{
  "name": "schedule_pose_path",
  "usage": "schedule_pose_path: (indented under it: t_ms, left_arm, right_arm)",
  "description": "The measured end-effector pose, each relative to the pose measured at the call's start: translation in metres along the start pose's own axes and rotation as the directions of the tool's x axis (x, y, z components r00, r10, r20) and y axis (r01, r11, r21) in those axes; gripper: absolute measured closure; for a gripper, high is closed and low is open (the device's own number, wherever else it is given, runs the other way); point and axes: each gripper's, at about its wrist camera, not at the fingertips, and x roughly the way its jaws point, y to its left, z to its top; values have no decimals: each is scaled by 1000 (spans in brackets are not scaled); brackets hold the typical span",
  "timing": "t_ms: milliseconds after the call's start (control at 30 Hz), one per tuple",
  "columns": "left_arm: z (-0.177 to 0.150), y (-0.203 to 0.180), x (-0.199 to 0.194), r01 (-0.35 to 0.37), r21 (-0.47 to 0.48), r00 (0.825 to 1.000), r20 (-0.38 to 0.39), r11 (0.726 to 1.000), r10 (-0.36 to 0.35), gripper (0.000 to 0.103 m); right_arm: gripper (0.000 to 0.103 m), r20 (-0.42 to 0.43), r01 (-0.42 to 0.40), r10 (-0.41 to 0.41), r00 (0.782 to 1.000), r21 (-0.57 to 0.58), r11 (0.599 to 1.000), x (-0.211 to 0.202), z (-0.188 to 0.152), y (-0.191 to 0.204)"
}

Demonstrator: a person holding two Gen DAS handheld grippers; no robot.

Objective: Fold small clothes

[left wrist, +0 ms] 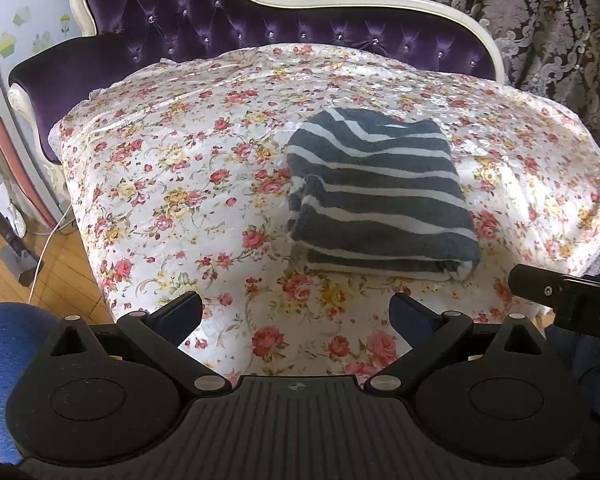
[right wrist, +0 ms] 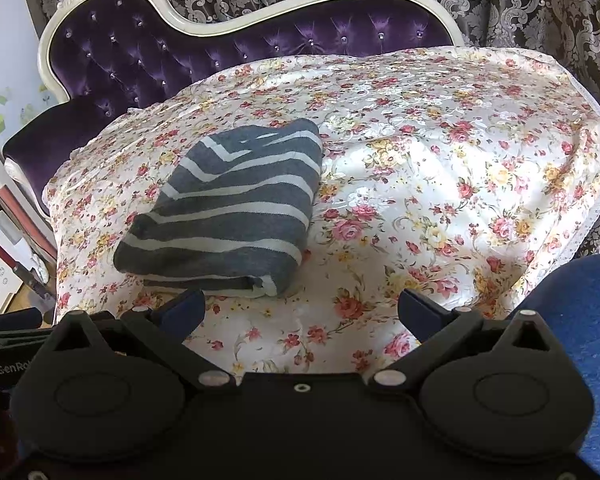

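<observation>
Garment, striped, lies folded on floral cover; inner layers hidden. Both claws spread, empty.

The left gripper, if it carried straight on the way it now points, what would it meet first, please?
Probably the floral bed cover just ahead of the open left gripper, then the folded striped garment, which lies ahead and a little to the right. Depth is hard to judge through the fisheye.

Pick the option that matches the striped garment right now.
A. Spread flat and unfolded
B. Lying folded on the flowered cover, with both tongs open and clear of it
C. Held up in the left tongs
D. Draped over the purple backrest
B: the striped garment lies folded on the flowered cover, while the left tongs and right tongs are open and empty.
</observation>
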Motion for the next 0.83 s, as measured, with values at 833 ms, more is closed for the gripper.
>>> schedule_pose_path:
  t_ms: [833]
  left_arm:
    - [3,0,6,16,2,1000,-9,1000,-16,2]
  right_arm:
    - [1,-28,-16,17,999,28,999,9,2,5]
